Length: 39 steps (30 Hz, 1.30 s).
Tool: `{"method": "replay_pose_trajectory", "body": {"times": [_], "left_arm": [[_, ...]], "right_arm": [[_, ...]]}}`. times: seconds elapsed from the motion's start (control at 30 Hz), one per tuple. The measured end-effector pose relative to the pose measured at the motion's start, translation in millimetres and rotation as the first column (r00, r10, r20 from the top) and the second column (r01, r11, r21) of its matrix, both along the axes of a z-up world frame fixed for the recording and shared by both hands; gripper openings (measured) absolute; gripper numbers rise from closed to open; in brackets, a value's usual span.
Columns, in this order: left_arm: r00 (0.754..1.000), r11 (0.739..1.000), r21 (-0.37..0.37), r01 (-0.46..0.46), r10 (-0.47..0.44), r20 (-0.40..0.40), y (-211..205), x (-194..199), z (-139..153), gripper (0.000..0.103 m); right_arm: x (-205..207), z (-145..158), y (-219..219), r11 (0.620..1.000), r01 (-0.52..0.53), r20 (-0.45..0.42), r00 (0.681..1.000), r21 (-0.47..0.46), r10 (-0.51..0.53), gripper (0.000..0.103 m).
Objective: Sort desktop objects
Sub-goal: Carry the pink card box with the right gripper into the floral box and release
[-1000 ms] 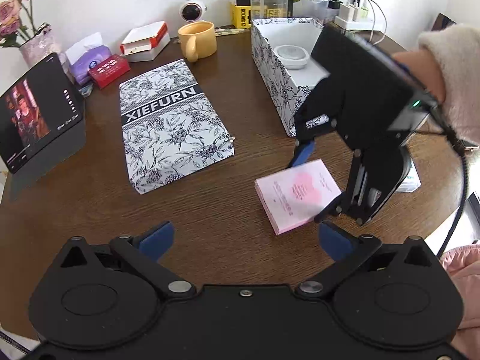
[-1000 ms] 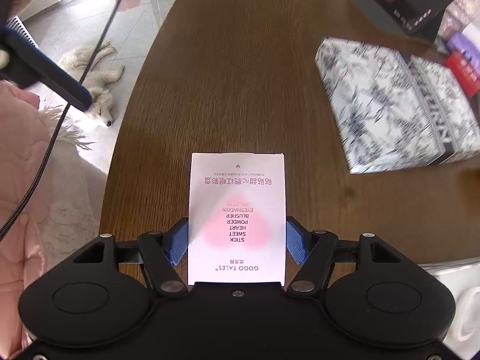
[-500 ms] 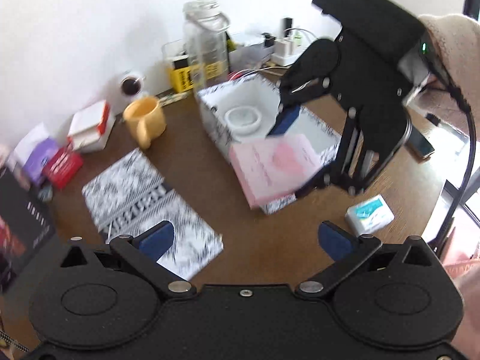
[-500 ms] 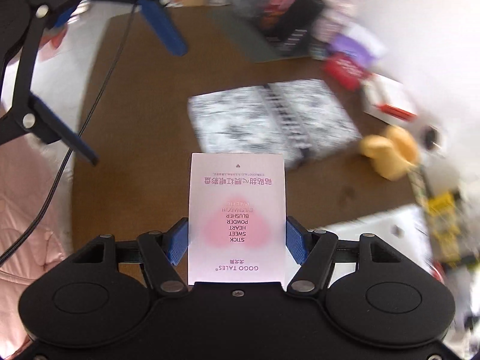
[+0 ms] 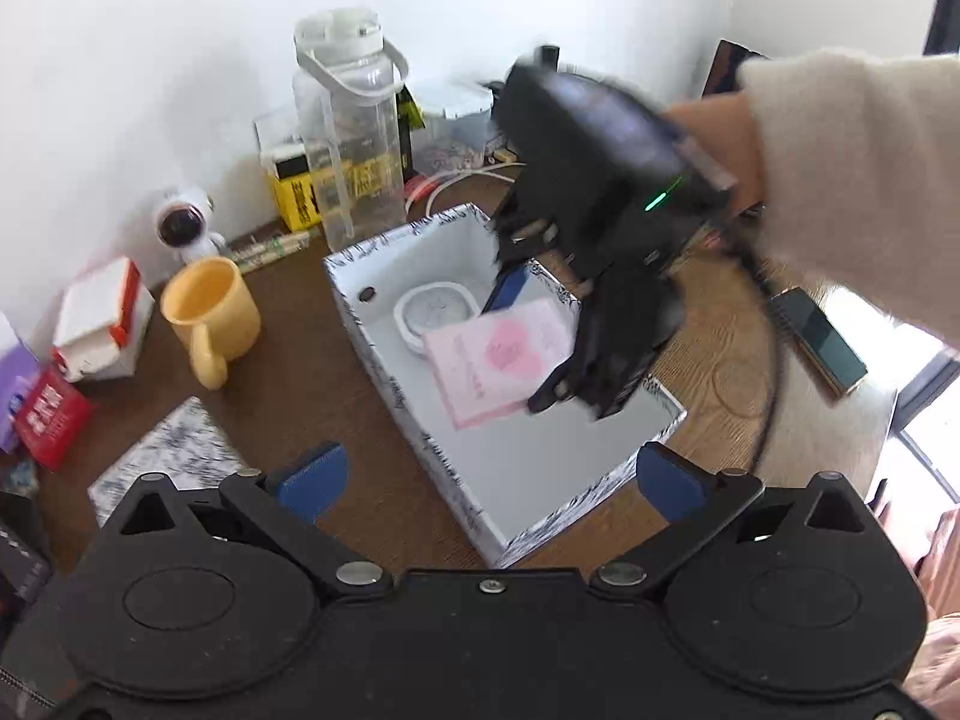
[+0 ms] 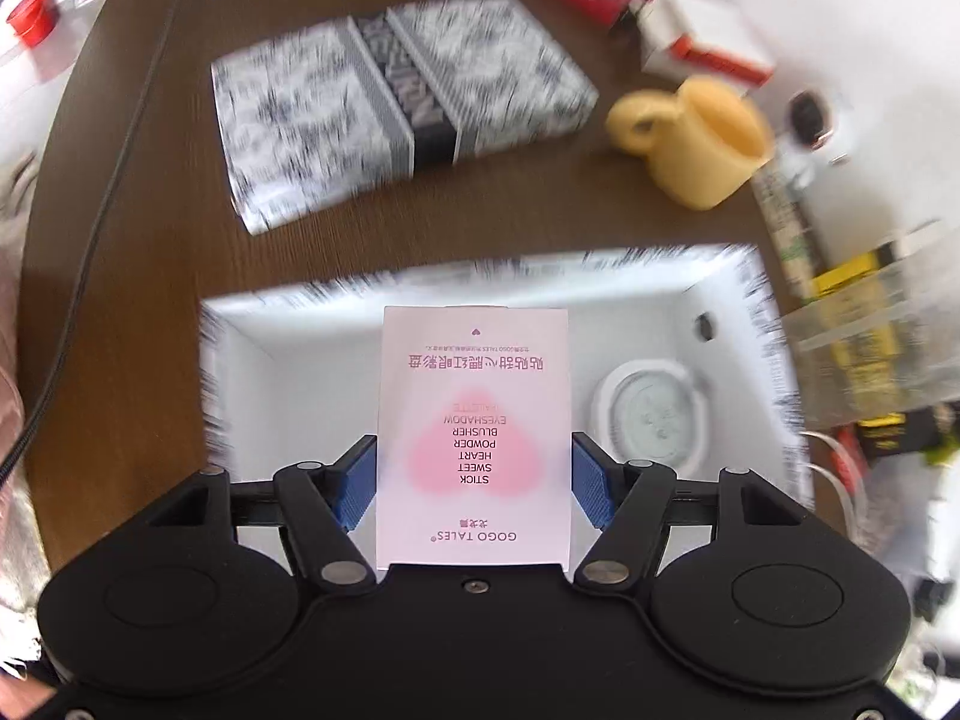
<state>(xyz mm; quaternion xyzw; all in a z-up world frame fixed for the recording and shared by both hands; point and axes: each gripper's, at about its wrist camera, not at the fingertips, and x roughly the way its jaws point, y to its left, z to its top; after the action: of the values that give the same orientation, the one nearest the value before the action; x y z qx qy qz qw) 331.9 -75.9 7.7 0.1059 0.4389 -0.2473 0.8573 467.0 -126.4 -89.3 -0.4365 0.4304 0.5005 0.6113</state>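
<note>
My right gripper [image 6: 474, 471] is shut on a pink palette box [image 6: 474, 432] printed with a heart. It holds the palette tilted over the inside of the open floral-patterned box [image 6: 300, 294]. In the left wrist view the same right gripper [image 5: 531, 345] hangs over the floral box [image 5: 420, 438], with the pink palette [image 5: 501, 360] above the white floor. A white round dish [image 5: 432, 315] lies at the far end inside; the right wrist view shows this dish [image 6: 651, 414] right of the palette. My left gripper [image 5: 489, 474] is open with nothing in it, near the box's front corner.
A yellow mug [image 5: 210, 315] stands left of the box, and the patterned lid [image 5: 162, 456] lies flat beyond the mug. A clear water jug [image 5: 351, 120] and small packets line the wall. A phone [image 5: 819, 339] lies at the right. A sleeved arm [image 5: 852, 192] reaches in from the right.
The right gripper lifted the pink palette off the table and carried it over the open floral box. The left gripper rose and swung to face the box.
</note>
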Motion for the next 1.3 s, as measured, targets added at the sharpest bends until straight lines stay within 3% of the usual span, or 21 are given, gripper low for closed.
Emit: {"method": "replay_pose_trajectory", "body": {"times": [0.2,0.37,1.3], "left_arm": [[0.997,1.000,0.019,-0.025,0.026,-0.067,-15,24,-16,0.103],[0.992,0.999,0.036,-0.040,0.044,-0.119,-27,38,-31,0.103],[0.985,0.996,0.084,-0.041,0.054,-0.164,-52,43,-46,0.103]], "right_arm": [[25,-56,11,0.992,-0.109,-0.052,0.993,-0.067,0.106,0.069],[33,-76,11,0.982,-0.174,-0.062,0.984,-0.076,0.169,0.069],[36,-88,-22,0.977,-0.208,-0.060,0.977,-0.050,0.205,0.071]]}}
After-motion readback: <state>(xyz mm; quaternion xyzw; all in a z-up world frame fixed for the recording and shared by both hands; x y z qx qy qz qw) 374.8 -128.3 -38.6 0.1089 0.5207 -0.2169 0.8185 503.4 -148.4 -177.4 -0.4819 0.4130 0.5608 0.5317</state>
